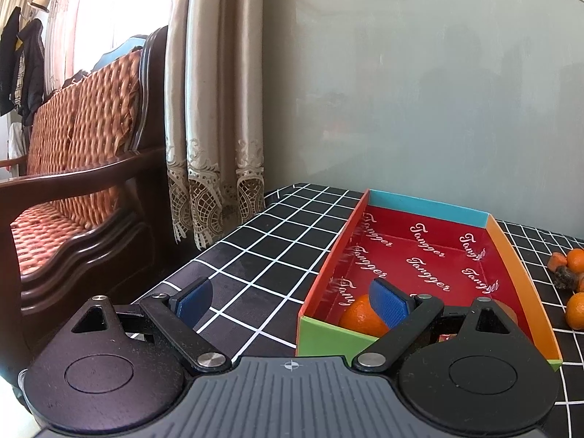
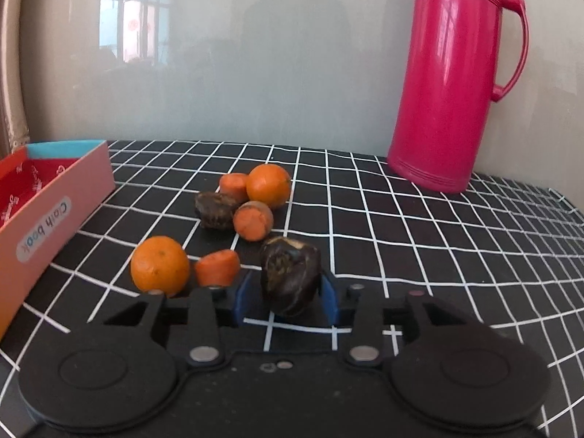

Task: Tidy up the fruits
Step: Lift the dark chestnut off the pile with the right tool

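My right gripper [image 2: 286, 286] is low over the checked tablecloth, shut on a dark brown fruit [image 2: 290, 273] that stands between its blue pads. Close by lie an orange [image 2: 160, 264] and a carrot piece [image 2: 218, 267] at the left fingertip. Farther back are another orange [image 2: 269, 185], two carrot pieces [image 2: 252, 220] and a second dark fruit [image 2: 215, 210]. My left gripper [image 1: 290, 288] hangs open at the near left corner of the red-lined box [image 1: 328, 335]. One orange [image 1: 359, 315] lies inside, partly behind the right pad [image 1: 387, 304].
A tall pink thermos [image 2: 452, 84] stands at the back right by the wall. The box [image 2: 62, 197] sits left of the fruit pile. A wooden sofa [image 1: 73, 146] and a curtain [image 1: 215, 109] stand beyond the table's left edge. Loose oranges [image 1: 576, 310] show right of the box.
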Tool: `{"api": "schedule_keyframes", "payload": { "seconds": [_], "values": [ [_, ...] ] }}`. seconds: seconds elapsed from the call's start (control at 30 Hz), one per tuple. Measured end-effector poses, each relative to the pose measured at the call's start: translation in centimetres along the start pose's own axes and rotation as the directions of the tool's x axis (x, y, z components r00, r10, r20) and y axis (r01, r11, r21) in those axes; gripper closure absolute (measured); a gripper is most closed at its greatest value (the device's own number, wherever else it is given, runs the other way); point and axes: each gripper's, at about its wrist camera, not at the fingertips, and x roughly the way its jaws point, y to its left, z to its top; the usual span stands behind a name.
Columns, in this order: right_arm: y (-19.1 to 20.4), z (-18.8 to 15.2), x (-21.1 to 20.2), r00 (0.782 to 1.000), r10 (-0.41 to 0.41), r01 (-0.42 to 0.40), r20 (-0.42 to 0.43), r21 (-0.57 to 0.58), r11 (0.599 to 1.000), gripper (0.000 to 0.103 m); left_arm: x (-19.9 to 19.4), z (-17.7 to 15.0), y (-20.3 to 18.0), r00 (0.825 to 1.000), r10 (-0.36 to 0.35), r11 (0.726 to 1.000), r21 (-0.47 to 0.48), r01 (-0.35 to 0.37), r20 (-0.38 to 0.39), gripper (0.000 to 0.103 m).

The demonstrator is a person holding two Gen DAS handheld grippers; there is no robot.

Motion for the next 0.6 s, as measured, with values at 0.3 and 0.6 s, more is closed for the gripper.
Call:
{"api": "schedule_keyframes", "payload": {
  "seconds": [0.3, 0.6],
  "values": [
    [0.1, 0.2, -0.7, 1.000, 0.009, -0.008, 0.017, -0.024, 1.000, 0.081, -0.2, 0.0, 0.1, 1.000, -0.005, 1.000, -0.007, 0.005, 0.004, 0.011],
    [1.4, -0.5, -1.0, 1.000, -0.002, 0.005, 0.020, -0.132, 0.991, 0.081, -0.2, 0.0, 0.1, 1.000, -0.005, 1.000, -0.010, 0.005, 0.004, 0.010]
  ]
}}
